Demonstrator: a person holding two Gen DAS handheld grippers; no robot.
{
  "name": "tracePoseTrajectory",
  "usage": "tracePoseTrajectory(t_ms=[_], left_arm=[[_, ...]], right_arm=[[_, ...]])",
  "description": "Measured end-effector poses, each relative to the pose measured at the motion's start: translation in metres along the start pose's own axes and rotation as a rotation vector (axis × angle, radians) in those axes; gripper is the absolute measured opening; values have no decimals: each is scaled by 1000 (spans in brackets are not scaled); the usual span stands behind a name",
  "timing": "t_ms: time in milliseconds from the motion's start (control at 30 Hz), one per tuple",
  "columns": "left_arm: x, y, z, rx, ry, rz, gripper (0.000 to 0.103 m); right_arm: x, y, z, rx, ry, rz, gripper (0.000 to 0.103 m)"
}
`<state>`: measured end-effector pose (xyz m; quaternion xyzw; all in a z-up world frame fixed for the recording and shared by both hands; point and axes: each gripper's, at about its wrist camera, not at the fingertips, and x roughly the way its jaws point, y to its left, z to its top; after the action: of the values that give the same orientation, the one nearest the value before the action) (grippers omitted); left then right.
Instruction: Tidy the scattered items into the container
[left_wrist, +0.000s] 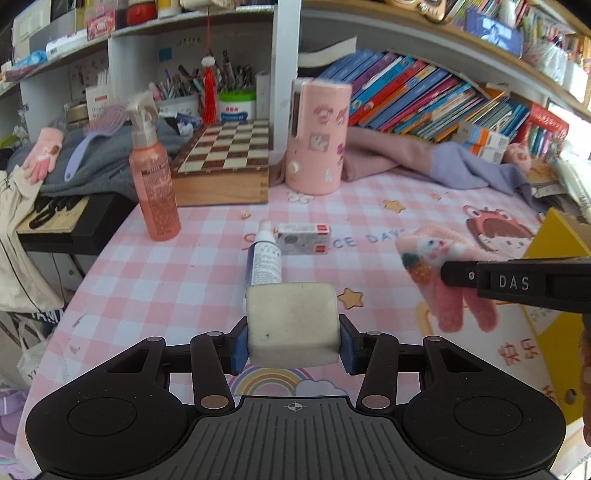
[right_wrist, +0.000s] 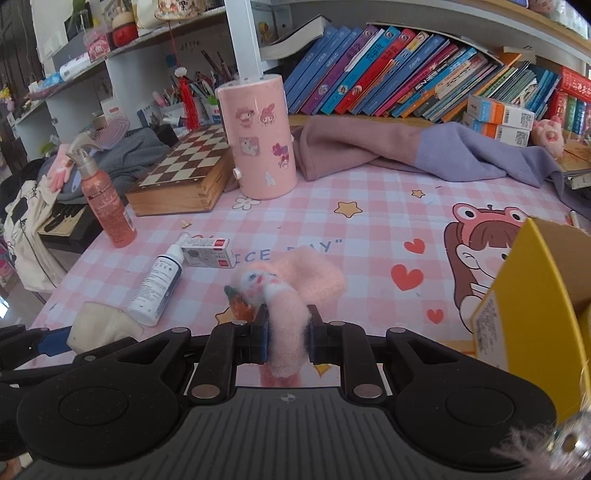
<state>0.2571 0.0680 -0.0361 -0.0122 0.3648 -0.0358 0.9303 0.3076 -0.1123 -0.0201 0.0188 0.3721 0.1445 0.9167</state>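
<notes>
Between my left gripper (left_wrist: 293, 328) fingers a cream rubbery block (left_wrist: 292, 323) is clamped, above the pink checked tablecloth (left_wrist: 147, 266). My right gripper (right_wrist: 286, 338) pinches a fluffy pink knitted glove (right_wrist: 291, 291), finger ends toward the camera, cuff away, beside the yellow cardboard box (right_wrist: 532, 295)
</notes>
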Motion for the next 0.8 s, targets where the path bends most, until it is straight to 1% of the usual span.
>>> tracePoseTrajectory(t_ms=[133, 400, 800], left_arm=[[-20, -1, -1, 19, -24, -14, 45], [-68, -1, -5, 20, -75, -53, 45], [-111, -1, -23, 48, -92, -126, 45]], right_arm=[[-17, 2, -6, 2, -8, 20, 17], [-56, 11, -19, -35, -40, 52, 17], [-113, 25, -45, -50, -75, 58, 17]])
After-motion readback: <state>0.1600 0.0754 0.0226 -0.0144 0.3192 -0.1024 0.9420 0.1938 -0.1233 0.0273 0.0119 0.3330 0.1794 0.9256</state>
